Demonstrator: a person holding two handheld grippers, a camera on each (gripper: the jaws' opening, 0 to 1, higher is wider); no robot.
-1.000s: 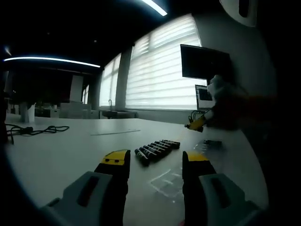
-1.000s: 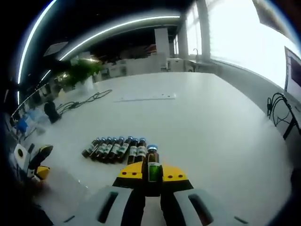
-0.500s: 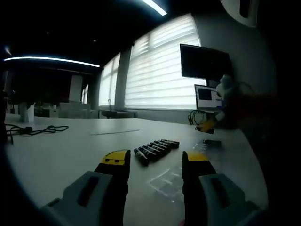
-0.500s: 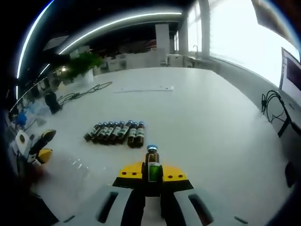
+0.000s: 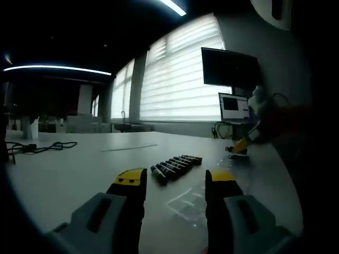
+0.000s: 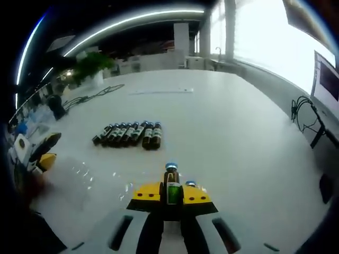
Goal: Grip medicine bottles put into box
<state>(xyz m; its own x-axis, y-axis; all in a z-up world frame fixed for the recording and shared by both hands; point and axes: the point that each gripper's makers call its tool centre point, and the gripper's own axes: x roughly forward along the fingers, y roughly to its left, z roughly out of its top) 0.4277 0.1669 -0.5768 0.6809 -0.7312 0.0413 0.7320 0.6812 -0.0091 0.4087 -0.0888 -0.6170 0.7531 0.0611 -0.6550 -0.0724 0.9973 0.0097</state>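
Observation:
In the right gripper view my right gripper (image 6: pixel 170 193) is shut on a brown medicine bottle (image 6: pixel 170 173) with a blue cap, held upright above the white table (image 6: pixel 238 137). A second blue cap (image 6: pixel 190 183) shows just right of it. Several more bottles (image 6: pixel 128 134) lie in a row farther off. A clear plastic box (image 6: pixel 90 174) glints at the near left. In the left gripper view my left gripper (image 5: pixel 175 180) stands open over the table, with the bottle row (image 5: pixel 175 165) ahead and the clear box (image 5: pixel 189 202) between its jaws. The right gripper (image 5: pixel 242 146) hangs at the right.
A black cable (image 5: pixel 39 146) lies on the far left of the table. A monitor (image 5: pixel 229 67) hangs on the wall by the blinds. More cables (image 6: pixel 306 114) sit at the table's right edge, and a plant (image 6: pixel 89 64) stands at the back.
My right gripper has drawn back from the bottle row with the bottle in it, so the row looks farther away. My left gripper has stayed still and open.

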